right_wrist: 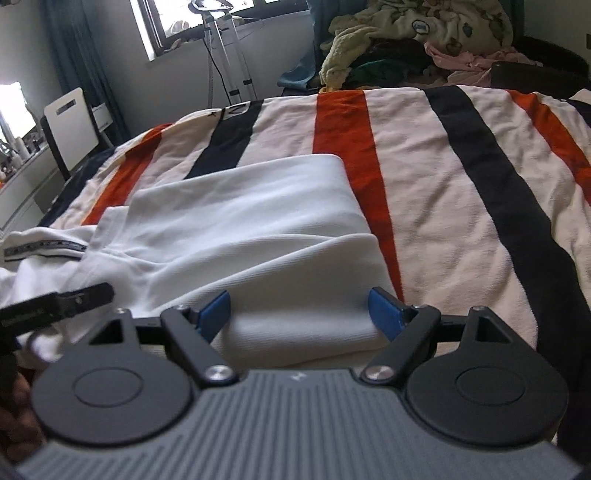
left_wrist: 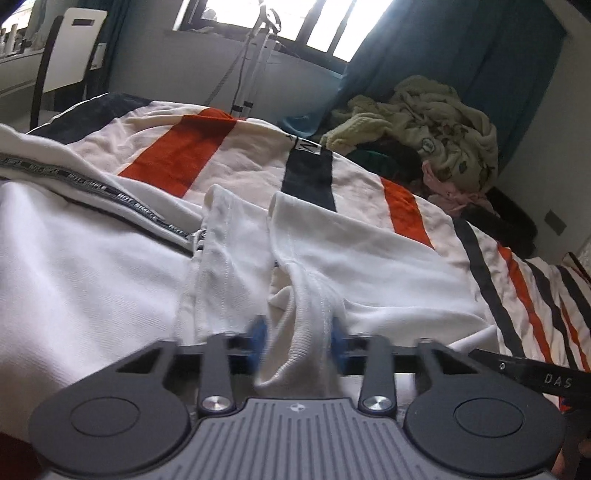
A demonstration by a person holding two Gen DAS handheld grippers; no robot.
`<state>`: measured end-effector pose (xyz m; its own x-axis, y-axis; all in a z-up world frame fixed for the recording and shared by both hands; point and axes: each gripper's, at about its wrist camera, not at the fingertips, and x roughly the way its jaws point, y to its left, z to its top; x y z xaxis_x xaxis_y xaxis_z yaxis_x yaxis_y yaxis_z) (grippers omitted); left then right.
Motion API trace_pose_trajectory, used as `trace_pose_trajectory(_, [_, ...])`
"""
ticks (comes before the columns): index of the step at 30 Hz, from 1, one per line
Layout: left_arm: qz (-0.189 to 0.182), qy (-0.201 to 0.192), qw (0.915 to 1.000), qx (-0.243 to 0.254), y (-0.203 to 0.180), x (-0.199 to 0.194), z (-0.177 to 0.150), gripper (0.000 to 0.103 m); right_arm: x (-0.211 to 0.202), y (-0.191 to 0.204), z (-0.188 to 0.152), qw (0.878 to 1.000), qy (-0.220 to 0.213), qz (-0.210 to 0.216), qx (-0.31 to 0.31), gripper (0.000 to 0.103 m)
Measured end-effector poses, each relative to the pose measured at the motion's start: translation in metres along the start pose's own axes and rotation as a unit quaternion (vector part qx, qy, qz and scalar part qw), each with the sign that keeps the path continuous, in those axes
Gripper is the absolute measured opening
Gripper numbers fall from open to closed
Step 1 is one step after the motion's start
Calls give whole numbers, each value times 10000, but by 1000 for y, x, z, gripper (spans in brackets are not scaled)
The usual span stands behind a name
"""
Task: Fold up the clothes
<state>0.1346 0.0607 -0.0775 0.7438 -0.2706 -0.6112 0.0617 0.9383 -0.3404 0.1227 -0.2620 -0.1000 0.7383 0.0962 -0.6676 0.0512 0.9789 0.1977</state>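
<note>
We recorded one white garment (left_wrist: pixel 92 280), lying partly folded on a bed under a striped blanket (left_wrist: pixel 184 147) of cream, orange and dark bands. The garment carried a dark printed tape (left_wrist: pixel 110 192) along one seam, seen toward the left in the left wrist view.

Left tool (left_wrist: pixel 297 341): we found its blue pads (left_wrist: pixel 258 334) drawn close together and pressing a bunched, ribbed fold of the white garment between them. The cloth rose in a ridge out of the jaws and ran away from the camera.

Right tool (right_wrist: pixel 301 314): we found its blue pads (right_wrist: pixel 384 312) standing wide apart, one on each side of a folded edge of the same garment (right_wrist: pixel 240 221). The fabric lay between the pads; whether either pad touched it we could not tell. A black arm of the left tool showed at the left edge of the right wrist view, just beside the garment's crumpled end.

Further items noted: a heap of unfolded clothes (right_wrist: pixel 417 33), pale yellow and pink among them, at the far end of the bed; a white chair (right_wrist: pixel 70 125) near the bed's left corner; a metal stand (left_wrist: pixel 258 59) before the window (left_wrist: pixel 280 22); teal curtains (left_wrist: pixel 443 62) beside the window.
</note>
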Motion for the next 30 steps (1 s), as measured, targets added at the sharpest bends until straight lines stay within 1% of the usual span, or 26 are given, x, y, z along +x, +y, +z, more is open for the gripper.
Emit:
trace_pose_trajectory(1, [5, 48, 10000, -56, 1, -1, 1, 26, 2, 0, -1, 10000, -8, -57, -24, 83])
trace_pose_trajectory(2, [8, 87, 9999, -107, 1, -3, 2, 17, 4, 1, -1, 9999, -15, -109, -50, 83])
trace_pose_trajectory(5, [75, 39, 9999, -133, -6, -24, 4, 13, 8, 3, -3, 9997, -24, -221, -129, 86])
trace_pose_trajectory(7, [96, 45, 9998, -170, -8, -32, 2, 13, 9, 4, -4, 9996, -48, -240, -156, 86])
trace_pose_trajectory(10, [208, 38, 9998, 60, -10, -27, -6, 13, 9, 3, -5, 9997, -65, -224, -124, 86])
trace_pose_trajectory(12, [272, 36, 9994, 195, -11, -25, -10, 16, 10, 4, -6, 9996, -57, -249, -140, 86])
trace_pose_trajectory(15, [200, 39, 9998, 90, -7, -26, -9, 21, 12, 5, -7, 9994, -66, -295, -161, 86])
trace_pose_trajectory(16, [148, 4, 9999, 16, -5, -30, -9, 24, 12, 6, -8, 9994, -70, -306, -156, 86])
trace_pose_trajectory(17, [99, -30, 9999, -64, -3, -33, -9, 31, 12, 6, -7, 9994, -72, -314, -147, 86])
trace_pose_trajectory(18, [61, -63, 9998, -175, 0, -38, -9, 44, 12, 6, -7, 9994, -74, -319, -130, 86])
trace_pose_trajectory(19, [21, -107, 9995, -293, 3, -43, -9, 49, 12, 6, -7, 9994, -77, -325, -110, 86])
trace_pose_trajectory(21, [-50, -306, 9978, -577, 10, -60, -8, 72, 12, 6, -7, 9993, -78, -339, -112, 86])
trace_pose_trajectory(22, [-13, -415, 9970, -650, 13, -70, -7, 80, 12, 7, -8, 9993, -79, -346, -116, 85])
trace_pose_trajectory(23, [44, -525, 9960, -720, 16, -80, -7, 89, 12, 7, -8, 9993, -75, -348, -124, 85])
trace_pose_trajectory(24, [186, -623, 9948, -786, 20, -90, -7, 90, 12, 6, -8, 9994, -69, -337, -103, 85])
trace_pose_trajectory(26, [501, -672, 9920, -943, 32, -105, -5, 90, 11, 4, -7, 9995, -59, -304, -37, 86])
trace_pose_trajectory(28, [880, -536, 9872, -1215, 50, -115, 0, 92, 10, 3, -6, 9996, -45, -276, 14, 86])
trace_pose_trajectory(30, [1063, -352, 9794, -1682, 75, -124, 3, 92, 9, 2, -6, 9997, -32, -252, 57, 85])
